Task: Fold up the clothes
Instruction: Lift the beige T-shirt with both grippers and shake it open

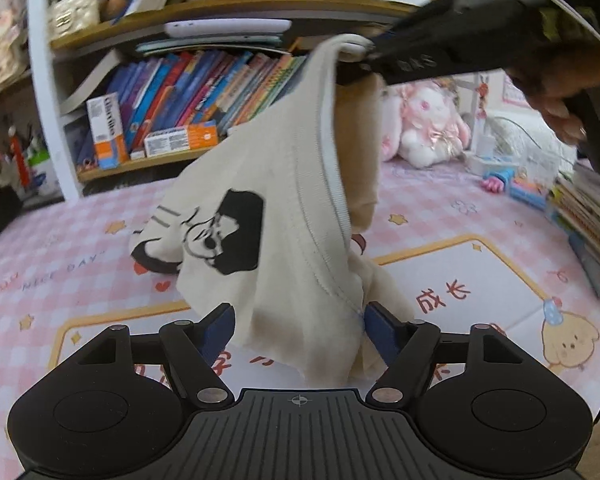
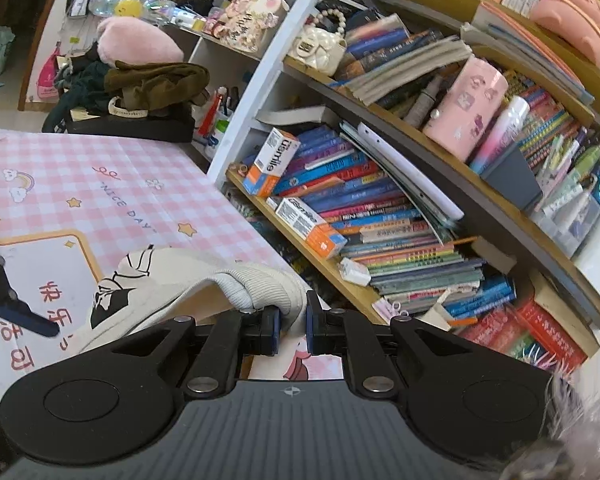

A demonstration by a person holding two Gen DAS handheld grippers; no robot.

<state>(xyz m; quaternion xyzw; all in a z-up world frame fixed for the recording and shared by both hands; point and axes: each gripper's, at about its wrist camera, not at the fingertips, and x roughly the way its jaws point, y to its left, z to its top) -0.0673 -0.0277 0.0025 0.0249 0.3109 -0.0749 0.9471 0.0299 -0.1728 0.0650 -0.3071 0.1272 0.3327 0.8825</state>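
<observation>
**Inspector A:** Left wrist view: the cream shirt [image 1: 284,216] hangs from its ribbed collar, pinched high up by the right gripper [image 1: 364,54], with a hand [image 1: 556,96] behind it. The lower hem trails down to the pink checked table cover [image 1: 80,272].

**Inspector B:** And room to move?

**Inspector A:** Open cover lies to the left of the shirt and in front of it. The bookshelf [image 1: 172,112] closes off the far edge; a plush rabbit [image 1: 428,124] and a stack of books [image 1: 592,208] crowd the right side.

**Inspector B:** State of the left gripper [image 1: 300,320]?

**Inspector A:** Its jaws stand well apart, with the hanging cloth between the blue pads. The right-hand pad touches the fabric's seam; the left-hand one stands just clear. Nothing is clamped.

**Inspector B:** Right wrist view confirms the other?

**Inspector A:** Yes. The right gripper [image 2: 293,326] is clenched on the ribbed collar [image 2: 268,292], its pads nearly together with the knit bunched between them. The shirt [image 2: 172,280] drapes away to the left. The bookshelf [image 2: 380,216] runs close along its right, and the table's edge falls just beside the collar.
</observation>
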